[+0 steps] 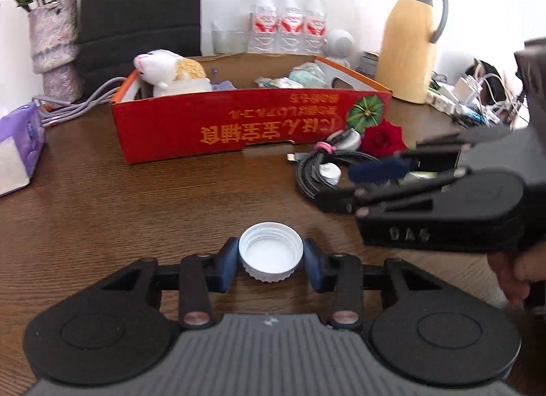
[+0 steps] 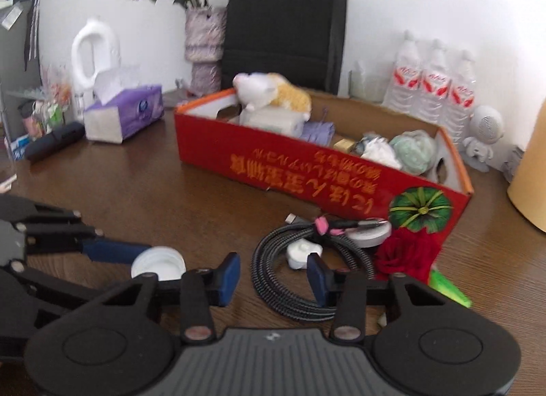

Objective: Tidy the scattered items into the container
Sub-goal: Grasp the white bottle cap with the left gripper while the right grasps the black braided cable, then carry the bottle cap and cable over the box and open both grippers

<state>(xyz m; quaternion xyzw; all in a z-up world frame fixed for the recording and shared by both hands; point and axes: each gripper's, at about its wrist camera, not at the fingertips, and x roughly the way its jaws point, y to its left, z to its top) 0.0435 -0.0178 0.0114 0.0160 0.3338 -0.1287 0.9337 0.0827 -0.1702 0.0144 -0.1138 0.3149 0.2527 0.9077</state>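
A white bottle cap (image 1: pixel 271 252) lies open side up on the brown table, and my left gripper (image 1: pixel 271 261) has both blue pads against its sides. The right wrist view shows the same cap (image 2: pixel 158 264) at lower left. A coiled black cable (image 2: pixel 290 280) with a pink tie lies in front of the red cardboard box (image 2: pixel 307 170). My right gripper (image 2: pixel 273 273) hangs low over the coil's left part, its pads apart and not pressing. From the left wrist view, the right gripper (image 1: pixel 348 187) is side-on above the cable (image 1: pixel 314 174). A red rose (image 2: pixel 406 256) lies beside the coil.
The box (image 1: pixel 239 123) holds a plush toy (image 1: pixel 170 71) and crumpled wrappers. A purple tissue pack (image 1: pixel 20 143) sits at the left, a vase (image 1: pixel 56 44) behind it. Water bottles (image 1: pixel 290 24), a yellow thermos (image 1: pixel 409 41) and tangled chargers (image 1: pixel 477 99) line the back right.
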